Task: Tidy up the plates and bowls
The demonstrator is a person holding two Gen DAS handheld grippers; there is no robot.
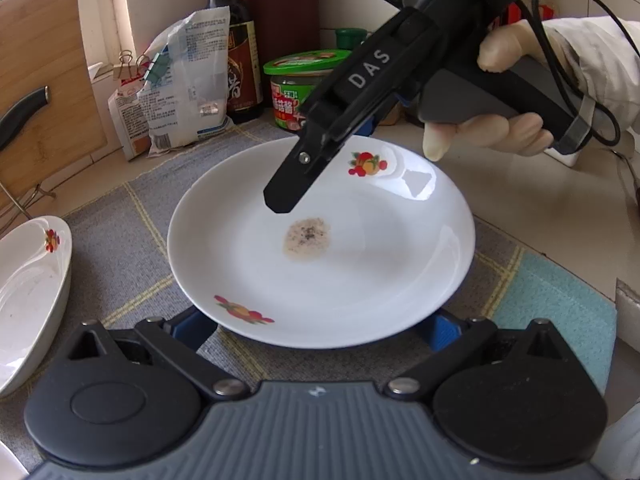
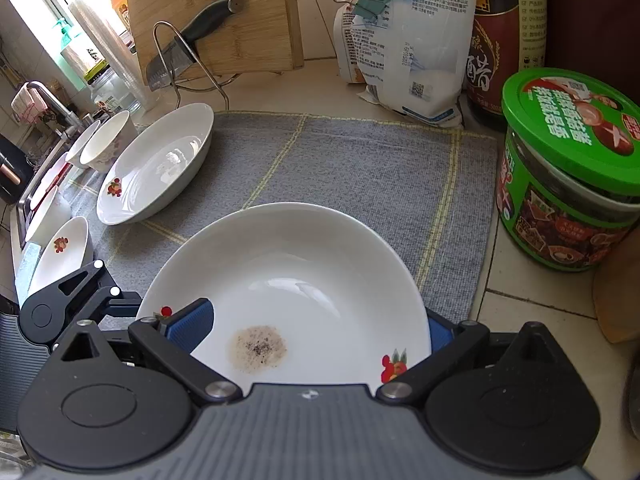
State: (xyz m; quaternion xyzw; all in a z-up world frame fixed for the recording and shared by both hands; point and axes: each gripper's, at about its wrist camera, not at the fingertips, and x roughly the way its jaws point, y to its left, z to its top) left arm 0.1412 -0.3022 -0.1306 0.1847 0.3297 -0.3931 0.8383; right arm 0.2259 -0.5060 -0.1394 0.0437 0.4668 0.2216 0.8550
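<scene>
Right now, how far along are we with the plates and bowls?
Nothing stacked yet. In hand: the white fruit-print plate with a speckled stain, right gripper straddling its rim, left gripper open at its near edge. Left: the deep oval dish and small bowls still spread out.
</scene>
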